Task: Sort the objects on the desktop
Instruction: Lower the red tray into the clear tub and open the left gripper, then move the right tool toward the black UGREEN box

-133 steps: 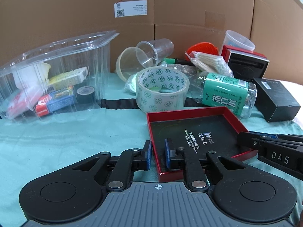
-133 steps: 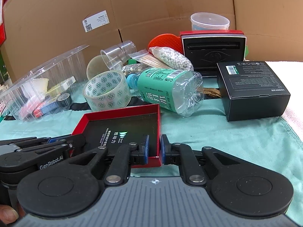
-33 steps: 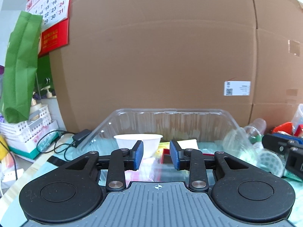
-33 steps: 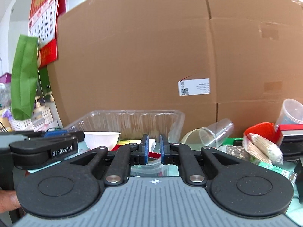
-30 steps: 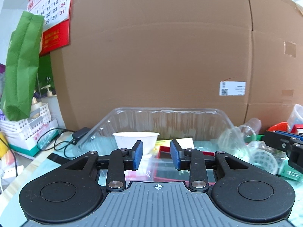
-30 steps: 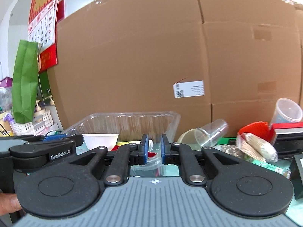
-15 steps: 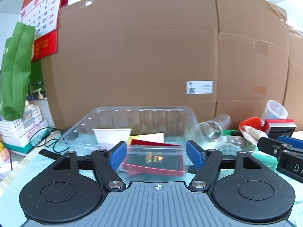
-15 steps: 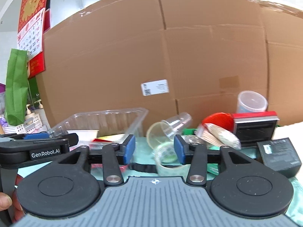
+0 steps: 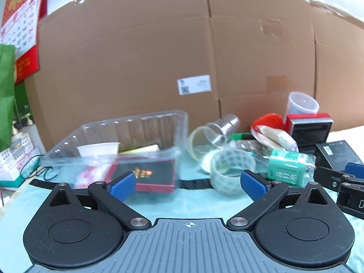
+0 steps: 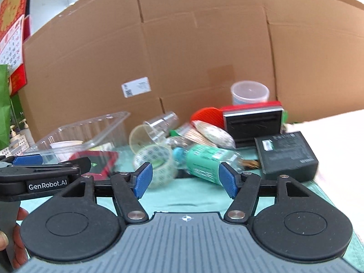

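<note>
Fingers (image 10: 9, 238) in right view only

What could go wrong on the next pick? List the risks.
1. The tape roll leans against the green-labelled bottle; lifting either may set the other rolling.
2. The clear cups lie tipped beside the clear bin and could be knocked.
3. Both the left gripper and right gripper are open and close together, so they might collide.

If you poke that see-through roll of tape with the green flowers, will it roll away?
Probably a little. The clear patterned tape roll is a round hoop that seems tipped on its edge, so a nudge could roll it. It looks light, and the green-labelled plastic bottle lying close beside it would likely stop it.
</note>
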The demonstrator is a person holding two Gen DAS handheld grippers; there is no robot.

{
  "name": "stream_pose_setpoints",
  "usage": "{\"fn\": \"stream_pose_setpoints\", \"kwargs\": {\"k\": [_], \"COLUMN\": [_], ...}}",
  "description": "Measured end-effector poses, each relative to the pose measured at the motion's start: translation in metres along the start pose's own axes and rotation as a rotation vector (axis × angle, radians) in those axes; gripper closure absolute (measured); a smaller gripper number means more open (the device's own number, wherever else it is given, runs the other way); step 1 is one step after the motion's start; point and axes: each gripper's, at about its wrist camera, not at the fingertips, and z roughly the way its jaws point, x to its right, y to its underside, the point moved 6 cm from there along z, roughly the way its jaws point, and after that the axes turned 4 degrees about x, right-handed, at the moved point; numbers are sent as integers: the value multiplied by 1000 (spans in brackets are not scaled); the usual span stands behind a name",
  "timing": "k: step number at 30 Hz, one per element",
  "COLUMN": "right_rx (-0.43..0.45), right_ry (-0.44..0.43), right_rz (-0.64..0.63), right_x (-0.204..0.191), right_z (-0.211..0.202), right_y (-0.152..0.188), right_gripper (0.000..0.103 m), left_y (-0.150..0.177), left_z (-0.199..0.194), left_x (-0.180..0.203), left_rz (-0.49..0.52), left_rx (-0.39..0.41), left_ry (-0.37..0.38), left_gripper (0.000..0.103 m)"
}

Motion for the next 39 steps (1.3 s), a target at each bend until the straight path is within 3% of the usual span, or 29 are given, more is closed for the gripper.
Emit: {"fn": "stream_pose_setpoints", "kwargs": {"k": [17, 39], "right_rx": [-42, -73], "right_ry": [81, 143], "right_rz": [47, 50], "right_x": [57, 87], "right_z": [-2, 9], "right_y": [19, 20], "right_gripper": [20, 18], "left_y": [24, 31], "left_z": [22, 47], "left_x": [62, 99], "left_rz": [21, 33], "left_rx": [-63, -109], "left_ry": [67, 128], "left_gripper": [0, 0]}}
